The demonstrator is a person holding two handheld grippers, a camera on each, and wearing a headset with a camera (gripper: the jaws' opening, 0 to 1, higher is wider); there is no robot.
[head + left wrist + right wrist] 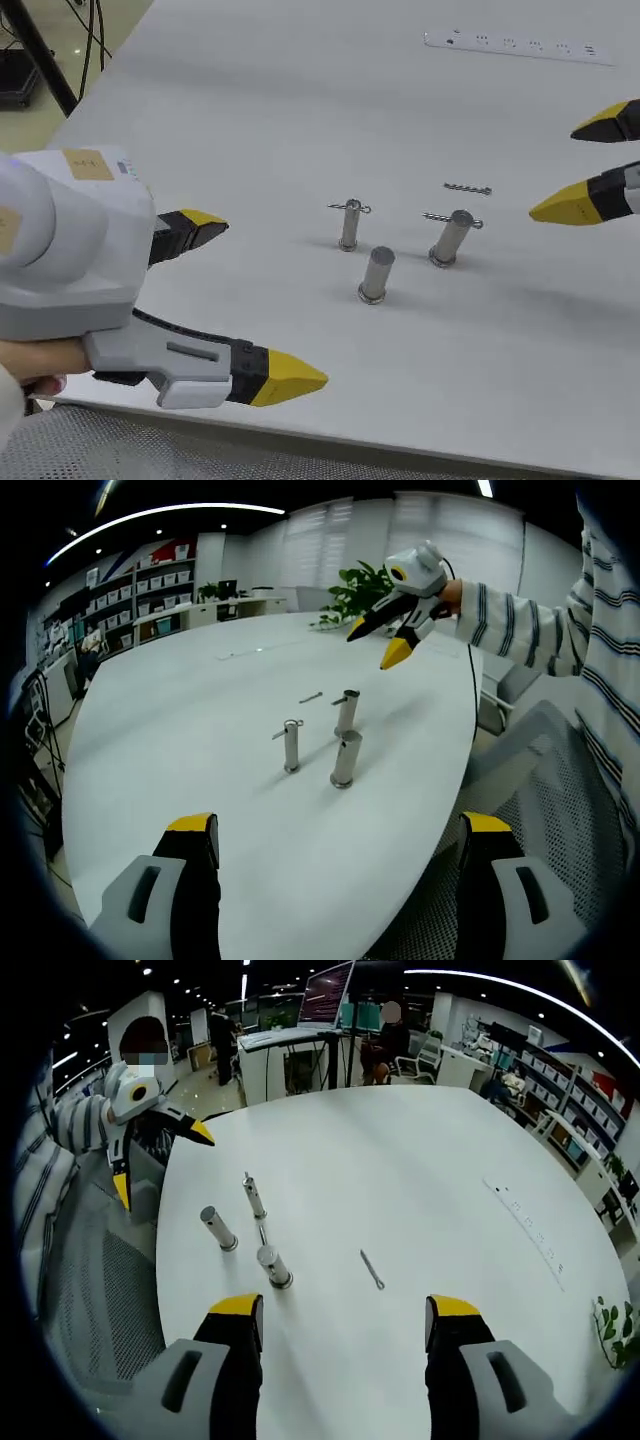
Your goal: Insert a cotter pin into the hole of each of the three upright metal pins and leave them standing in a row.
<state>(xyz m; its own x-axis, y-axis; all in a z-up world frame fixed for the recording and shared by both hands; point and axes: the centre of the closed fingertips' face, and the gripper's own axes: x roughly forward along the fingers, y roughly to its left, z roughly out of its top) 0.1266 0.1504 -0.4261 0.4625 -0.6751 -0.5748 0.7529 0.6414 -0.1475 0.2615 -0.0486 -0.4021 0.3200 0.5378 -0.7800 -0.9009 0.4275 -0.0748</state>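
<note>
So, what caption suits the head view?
Open left gripper and right gripper flank three pins: two cottered, one bare; loose cotter pin beyond.

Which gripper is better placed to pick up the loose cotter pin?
Right, probably. The right gripper hovers open near the loose cotter pin, which lies ahead of its jaws. The left gripper is across the upright metal pins from it.

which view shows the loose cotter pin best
The head view: the loose cotter pin lies flat on the table, sharp and unobstructed. The right gripper view shows it smaller; the left gripper view, a tiny sliver beyond the metal pins.
</note>
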